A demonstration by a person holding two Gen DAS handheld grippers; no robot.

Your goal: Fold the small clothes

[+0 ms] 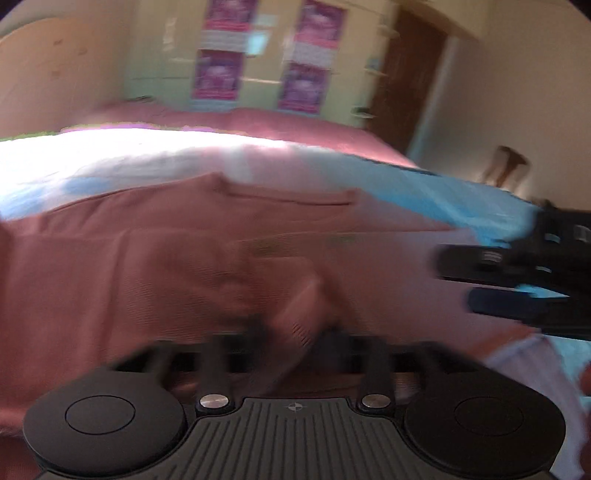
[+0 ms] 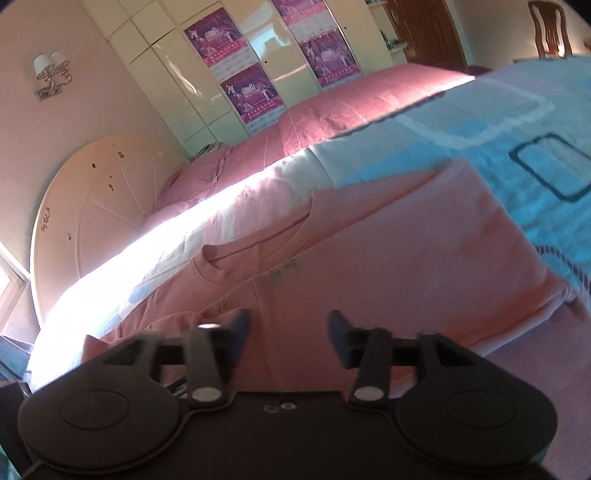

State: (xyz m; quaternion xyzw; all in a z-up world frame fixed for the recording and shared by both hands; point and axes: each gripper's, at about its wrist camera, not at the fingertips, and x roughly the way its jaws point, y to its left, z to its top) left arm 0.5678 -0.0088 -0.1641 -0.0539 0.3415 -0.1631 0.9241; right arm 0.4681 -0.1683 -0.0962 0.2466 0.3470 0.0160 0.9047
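Pink shirt [image 2: 369, 240]: spread flat on bed [image 2: 369, 107], collar away. Right gripper [image 2: 290, 332] fingers apart, empty, above hem. Left gripper [image 1: 291, 339] blurred; fingers' state unreadable. Advice: pinch hem corners evenly, fold toward collar.

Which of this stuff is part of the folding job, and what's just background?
Job: pink shirt; right gripper, open over it; left gripper, too blurred to judge.
Background: blue sheet; pink bedspread; headboard; wardrobe posters; chair.
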